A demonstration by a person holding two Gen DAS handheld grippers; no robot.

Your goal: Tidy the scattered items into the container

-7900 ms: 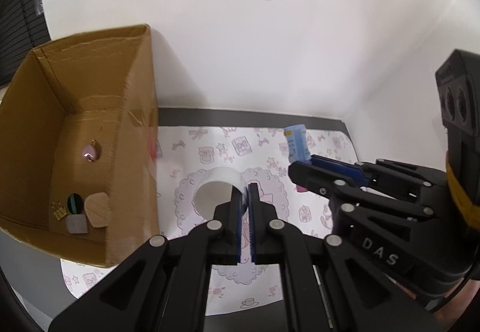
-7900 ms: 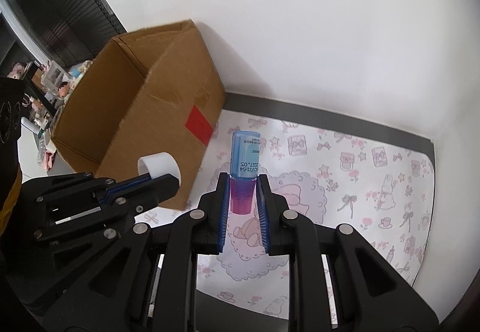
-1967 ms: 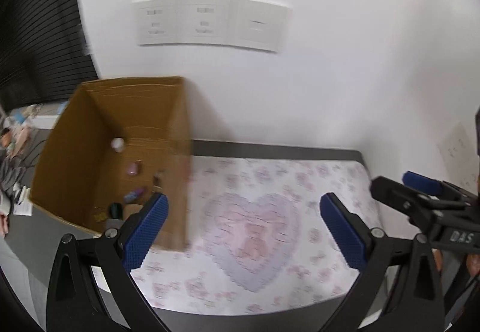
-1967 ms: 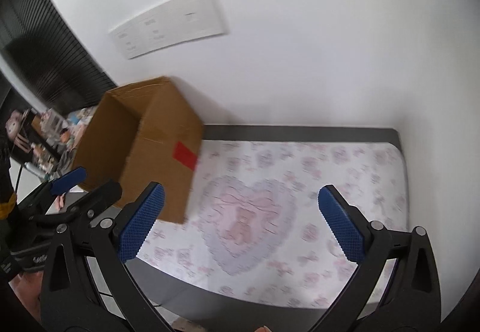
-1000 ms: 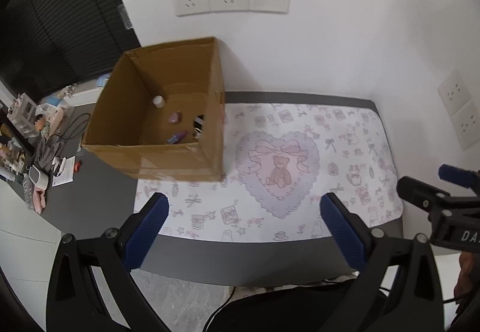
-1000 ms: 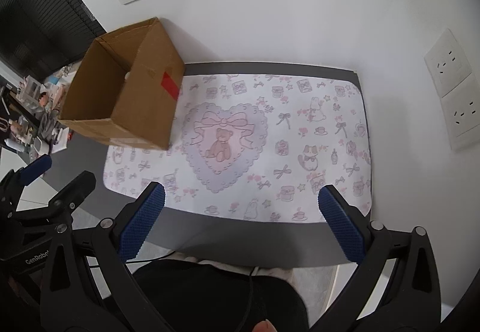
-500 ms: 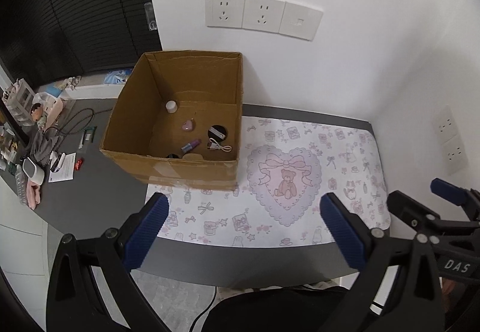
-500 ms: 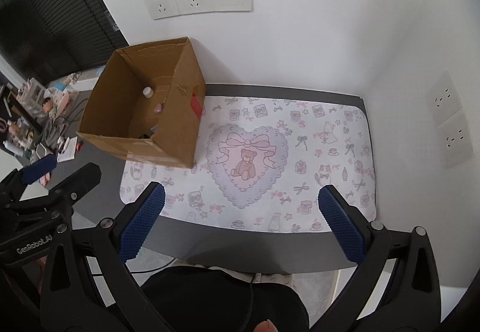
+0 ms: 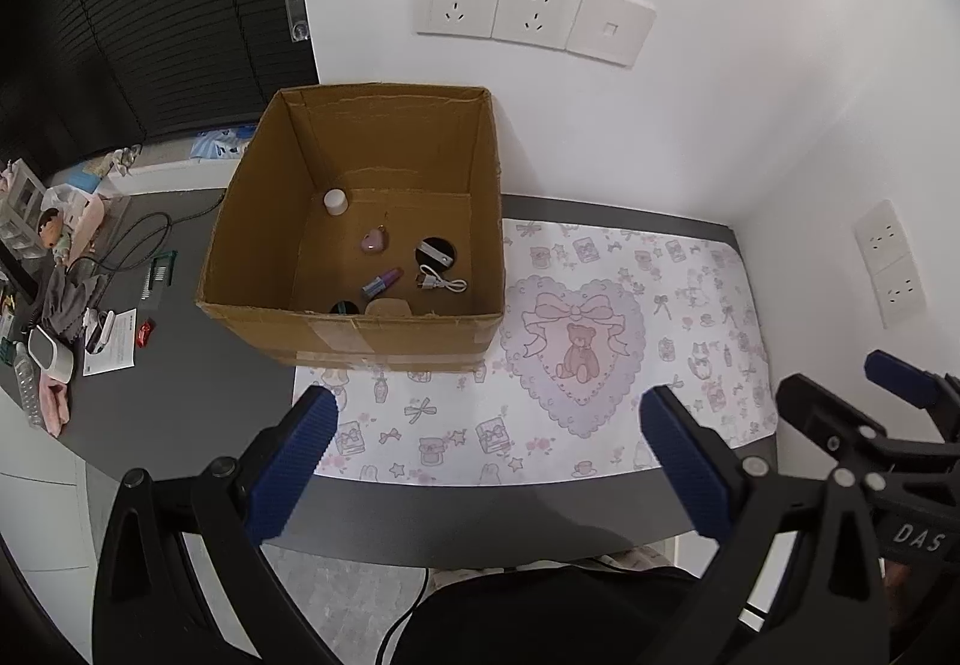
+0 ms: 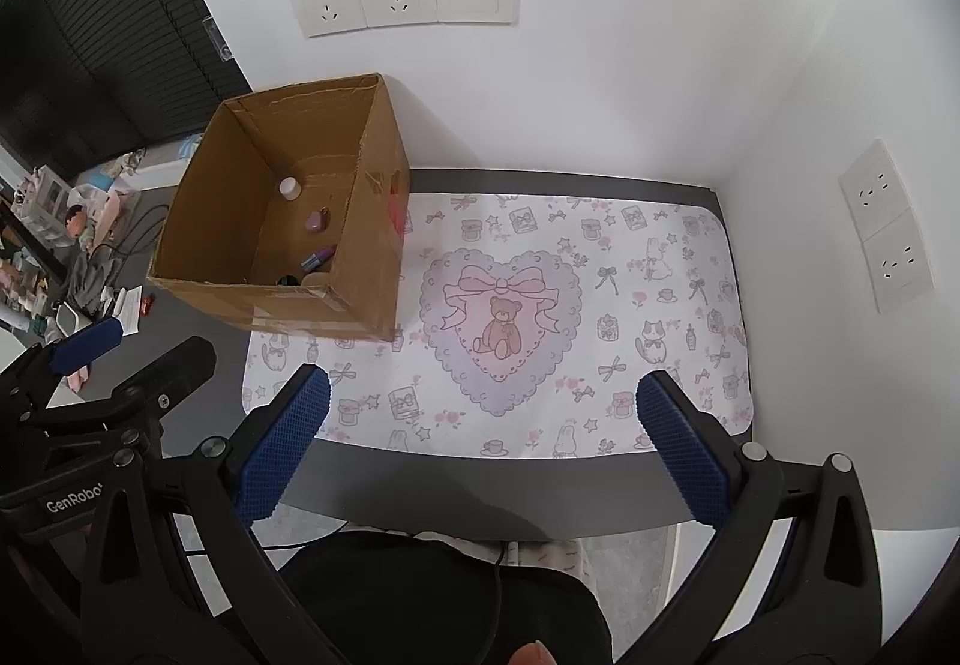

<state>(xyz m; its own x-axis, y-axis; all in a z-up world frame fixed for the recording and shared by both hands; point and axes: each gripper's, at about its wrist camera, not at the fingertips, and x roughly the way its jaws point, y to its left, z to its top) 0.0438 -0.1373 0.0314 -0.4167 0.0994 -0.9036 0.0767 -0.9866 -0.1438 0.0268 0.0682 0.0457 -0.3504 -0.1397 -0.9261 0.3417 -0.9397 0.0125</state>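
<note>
Both grippers are hanging high over the desk w/ jaws spread wide & nothing between the blue pads: left gripper (image 9: pixel 483 449), right gripper (image 10: pixel 483 440). That's a change vs approx 8 s back, when the left one was clamped on a white ring & the right one on a small blue-and-purple bottle, both down low near the mat.

The open brown cardboard box (image 9: pixel 384 332) is sitting at the left end of the pink-and-white printed mat with the teddy-bear heart (image 9: pixel 576 353), its right wall just beside the heart. Inside, on the box floor: a white round cap (image 9: pixel 335 200) in the far-left corner, a pink heart charm (image 9: pixel 373 241) near the middle, a small purple-and-blue bottle (image 9: pixel 380 282) lying on its side, a black disc with a grey strip (image 9: pixel 435 252), a white cable w/ plug (image 9: pixel 443 284) at the right wall. Two more bits at the near wall are half hidden; can't tell what they are.

Compared w/ 0.5 s ago the view is sitting a bit closer & more square to the box; contents aren't shifting. The mat itself is carrying no loose items, whereas 8 s ago the ring & bottle were over it.

The right wrist view is showing the same box (image 10: pixel 288 245) from the right, red patch on its outer wall, and the left gripper's frame at lower left. White wall sockets (image 9: pixel 528 14) are above the box; desk clutter is lying far left.
</note>
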